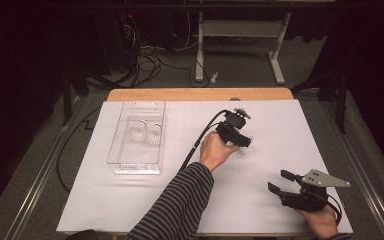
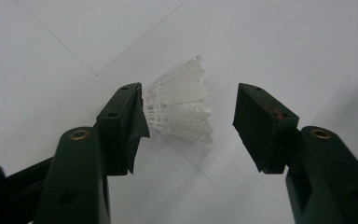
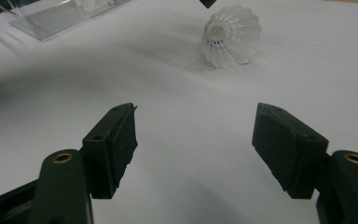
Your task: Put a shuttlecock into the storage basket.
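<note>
Both claws gape: my left gripper [image 2: 189,126] straddles one shuttlecock [image 2: 182,109]; perhaps two more in the tray [image 1: 136,165], seen from above.

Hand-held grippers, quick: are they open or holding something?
Left hand-held gripper: open, shuttlecock between its jaws, not gripped.
Right hand-held gripper: open, holding nothing.

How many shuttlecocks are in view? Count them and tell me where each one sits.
3. Two shuttlecocks lie side by side in the clear tray at the left; one shuttlecock lies on the white table between the open jaws of the left gripper.
</note>
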The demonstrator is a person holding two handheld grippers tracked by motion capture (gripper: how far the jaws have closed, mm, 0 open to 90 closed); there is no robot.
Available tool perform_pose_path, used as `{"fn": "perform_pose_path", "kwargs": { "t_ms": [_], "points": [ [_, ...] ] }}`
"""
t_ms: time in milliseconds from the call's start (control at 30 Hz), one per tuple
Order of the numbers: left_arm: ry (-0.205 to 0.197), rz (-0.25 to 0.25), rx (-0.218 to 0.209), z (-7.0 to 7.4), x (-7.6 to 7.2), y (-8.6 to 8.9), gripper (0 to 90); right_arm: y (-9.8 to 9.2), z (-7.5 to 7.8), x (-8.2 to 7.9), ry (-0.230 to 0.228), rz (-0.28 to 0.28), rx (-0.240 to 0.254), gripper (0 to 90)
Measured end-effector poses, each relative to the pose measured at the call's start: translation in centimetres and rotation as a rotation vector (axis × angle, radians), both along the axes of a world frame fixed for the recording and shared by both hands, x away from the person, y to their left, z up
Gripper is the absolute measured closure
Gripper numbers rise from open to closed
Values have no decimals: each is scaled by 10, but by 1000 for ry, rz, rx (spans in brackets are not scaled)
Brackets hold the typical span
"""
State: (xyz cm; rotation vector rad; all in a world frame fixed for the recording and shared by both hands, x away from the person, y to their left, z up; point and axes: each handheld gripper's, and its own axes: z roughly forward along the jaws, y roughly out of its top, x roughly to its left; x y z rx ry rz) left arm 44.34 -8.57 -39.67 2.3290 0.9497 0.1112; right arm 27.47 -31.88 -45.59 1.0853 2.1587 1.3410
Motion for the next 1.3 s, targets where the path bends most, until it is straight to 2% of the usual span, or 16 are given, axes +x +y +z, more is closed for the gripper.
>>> {"fn": "perform_pose_path", "kwargs": {
  "t_ms": [133, 367, 767, 1300],
  "points": [
    [1, 8, 19, -4, 1, -4, 423, 0, 0, 0, -1, 2, 0, 311],
    [23, 21, 56, -11, 3, -7, 415, 0, 0, 0, 1, 2, 0, 311],
    [60, 31, 96, -21, 5, -10, 411, 0, 0, 0, 3, 3, 0, 311],
    [102, 25, 91, -27, 4, -2, 554, 0, 0, 0, 2, 6, -4, 311]
  ]
}}
